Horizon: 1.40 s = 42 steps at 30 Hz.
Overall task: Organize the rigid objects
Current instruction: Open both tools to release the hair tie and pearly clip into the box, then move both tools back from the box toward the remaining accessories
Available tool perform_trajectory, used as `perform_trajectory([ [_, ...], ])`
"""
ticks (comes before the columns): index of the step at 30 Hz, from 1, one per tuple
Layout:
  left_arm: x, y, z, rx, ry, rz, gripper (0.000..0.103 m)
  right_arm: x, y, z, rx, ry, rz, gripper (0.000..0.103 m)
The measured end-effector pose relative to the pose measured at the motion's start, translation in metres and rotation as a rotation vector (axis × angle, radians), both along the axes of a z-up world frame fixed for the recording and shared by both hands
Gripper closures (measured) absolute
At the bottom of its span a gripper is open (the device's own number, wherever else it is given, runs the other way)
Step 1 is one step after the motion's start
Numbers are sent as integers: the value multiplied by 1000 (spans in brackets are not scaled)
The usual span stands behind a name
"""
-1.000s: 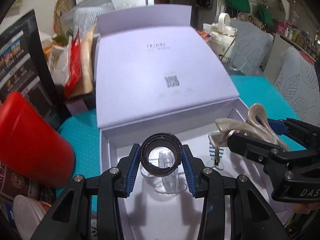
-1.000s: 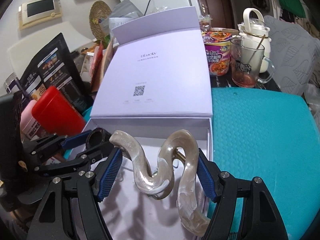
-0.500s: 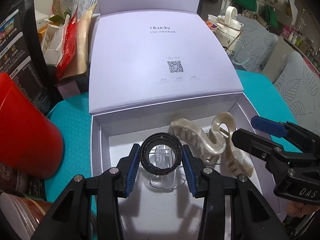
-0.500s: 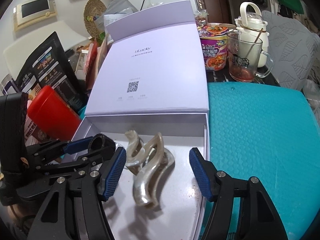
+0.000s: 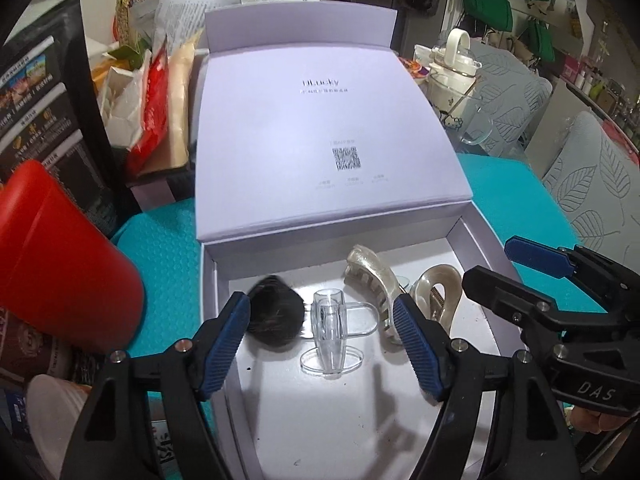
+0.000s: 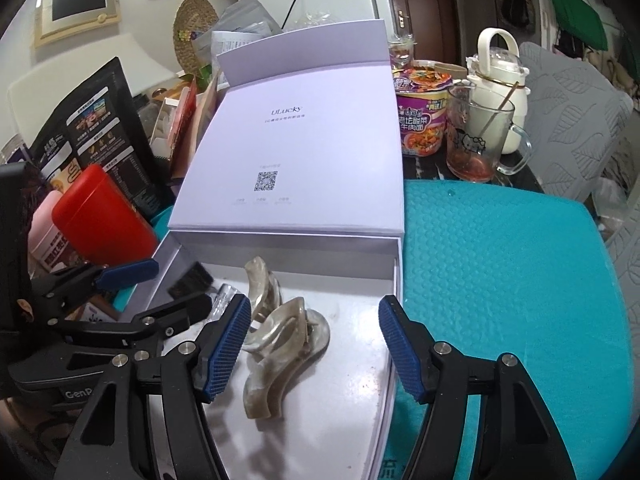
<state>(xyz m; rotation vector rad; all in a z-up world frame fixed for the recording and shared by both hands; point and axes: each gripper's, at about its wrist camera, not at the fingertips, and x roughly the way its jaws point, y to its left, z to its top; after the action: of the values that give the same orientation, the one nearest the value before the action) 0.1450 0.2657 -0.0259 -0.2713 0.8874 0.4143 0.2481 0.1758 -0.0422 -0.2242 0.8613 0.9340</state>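
An open white box [image 5: 472, 236] [image 6: 394, 280] lies on the teal mat, its lid folded back. Inside lie a pearly hair claw clip [image 5: 372, 280] [image 6: 276, 344], a clear plastic stand [image 5: 330, 326] and a black ring [image 5: 274, 312], blurred by motion, at the left. My left gripper [image 5: 322, 344] is open above the box, with the ring just inside its left finger and the stand between the fingers. My right gripper [image 6: 312, 344] is open and empty over the clip; it shows in the left wrist view [image 5: 560, 292] at the right.
A red canister [image 5: 52, 260] [image 6: 100, 216] stands left of the box, with black snack bags [image 6: 88, 128] behind. A noodle cup [image 6: 422, 116], glass mug [image 6: 480, 136] and white kettle [image 6: 500, 80] stand at the back right. Teal mat [image 6: 500, 280] spreads to the right.
My right gripper opened and left the hair clip in the box. My left gripper opened and the black ring dropped to the box floor at the left.
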Motion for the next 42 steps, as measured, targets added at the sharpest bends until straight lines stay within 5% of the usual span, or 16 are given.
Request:
perform_trajectory([
  [21, -57, -28, 73, 73, -119, 18, 29, -57, -41, 68, 25, -160, -13, 21],
  [42, -131, -93, 120, 127, -230, -14, 23, -139, -112, 118, 87, -289, -26, 21],
])
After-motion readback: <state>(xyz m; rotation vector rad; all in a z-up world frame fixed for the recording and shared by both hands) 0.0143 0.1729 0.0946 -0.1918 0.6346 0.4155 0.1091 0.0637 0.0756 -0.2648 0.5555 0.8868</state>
